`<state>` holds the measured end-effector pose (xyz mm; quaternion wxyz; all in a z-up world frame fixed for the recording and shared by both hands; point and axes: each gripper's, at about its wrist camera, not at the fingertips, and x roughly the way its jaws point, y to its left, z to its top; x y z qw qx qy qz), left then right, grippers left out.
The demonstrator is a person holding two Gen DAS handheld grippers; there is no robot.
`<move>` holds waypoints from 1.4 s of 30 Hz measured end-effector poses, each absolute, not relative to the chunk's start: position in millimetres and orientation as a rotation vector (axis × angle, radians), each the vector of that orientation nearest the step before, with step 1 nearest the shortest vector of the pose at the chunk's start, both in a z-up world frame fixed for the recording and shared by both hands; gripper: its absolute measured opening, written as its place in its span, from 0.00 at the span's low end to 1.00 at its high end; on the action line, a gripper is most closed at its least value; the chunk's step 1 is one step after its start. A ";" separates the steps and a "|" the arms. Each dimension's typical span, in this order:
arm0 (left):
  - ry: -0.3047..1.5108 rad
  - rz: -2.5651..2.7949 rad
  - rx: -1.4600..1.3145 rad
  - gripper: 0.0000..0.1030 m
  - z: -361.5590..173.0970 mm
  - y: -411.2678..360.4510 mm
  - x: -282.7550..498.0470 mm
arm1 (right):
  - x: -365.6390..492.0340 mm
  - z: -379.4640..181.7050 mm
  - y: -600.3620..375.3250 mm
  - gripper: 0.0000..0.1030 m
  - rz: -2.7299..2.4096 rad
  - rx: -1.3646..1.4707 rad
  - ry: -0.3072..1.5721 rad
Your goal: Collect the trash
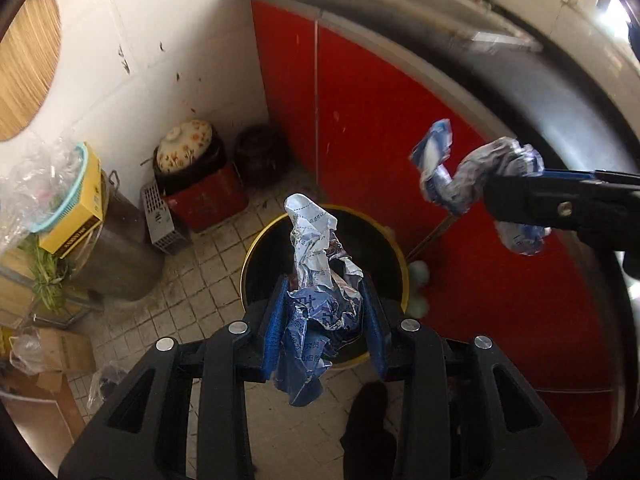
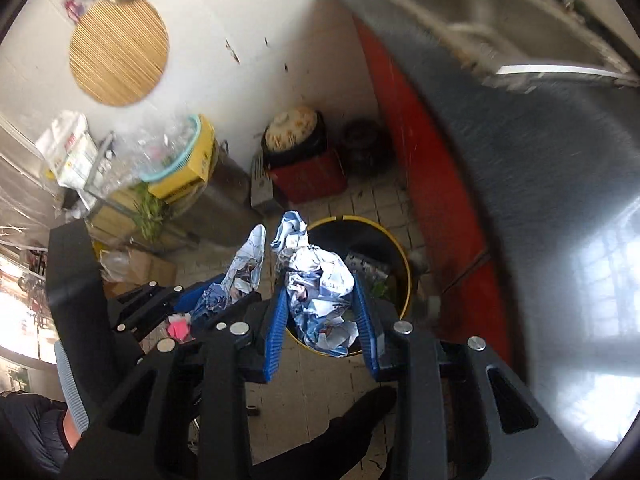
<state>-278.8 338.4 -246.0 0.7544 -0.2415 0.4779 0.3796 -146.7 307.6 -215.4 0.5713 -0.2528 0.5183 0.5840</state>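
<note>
Wrappers: you hold one crumpled foil wrapper in the left gripper and another in the right gripper, jaws narrow on each, over the bin. They're light, soft and springy; grip the bunched middle.

Red cabinet, yellow-rimmed bin (black inside) — floral lid

I can make out printed Chinese characters on the crumpled blue-and-white wrapper between my left fingers, too creased to read. The wrapper between my right fingers shows similar print, illegible. Far left of the fingers, a yellow box carries dark lettering I can't decipher.
</note>
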 end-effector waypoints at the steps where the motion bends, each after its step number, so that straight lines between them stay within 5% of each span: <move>1: 1.046 0.826 -0.525 0.33 -255.7 341.8 -280.0 | -148.9 -229.4 316.9 0.31 1.360 -0.613 1.222; 8: 1.035 0.795 -0.564 0.34 -310.8 371.4 -290.0 | -156.9 -284.2 347.1 0.32 1.339 -0.700 1.217; 9: 1.038 0.790 -0.560 0.34 -314.5 373.1 -289.6 | -157.5 -287.3 349.9 0.38 1.343 -0.707 1.214; 10: 1.043 0.780 -0.561 0.44 -318.9 375.4 -289.2 | -157.7 -291.5 352.8 0.49 1.345 -0.717 1.224; 11: 1.041 0.768 -0.568 0.51 -321.3 377.1 -289.9 | -155.8 -293.8 355.1 0.71 1.347 -0.720 1.228; 12: 1.032 0.765 -0.572 0.66 -321.9 376.6 -290.5 | -155.4 -294.0 354.1 0.76 1.344 -0.719 1.219; 13: 1.018 0.770 -0.572 0.77 -320.0 377.4 -293.1 | -156.2 -292.0 354.0 0.76 1.350 -0.727 1.210; 18: 1.031 0.775 -0.563 0.83 -301.8 373.0 -299.3 | -165.9 -270.5 348.1 0.77 1.384 -0.775 1.178; 25: 1.079 0.794 -0.457 0.92 -216.9 348.6 -287.2 | -150.3 -152.6 292.6 0.89 1.368 -0.701 1.057; 32: 1.046 0.529 -0.320 0.93 -119.2 284.7 -189.2 | -76.5 -34.2 160.6 0.93 1.038 -0.533 0.912; 42: 0.952 0.101 -0.156 0.93 -43.5 131.0 -31.1 | 2.0 31.3 -95.8 0.93 0.393 -0.228 0.875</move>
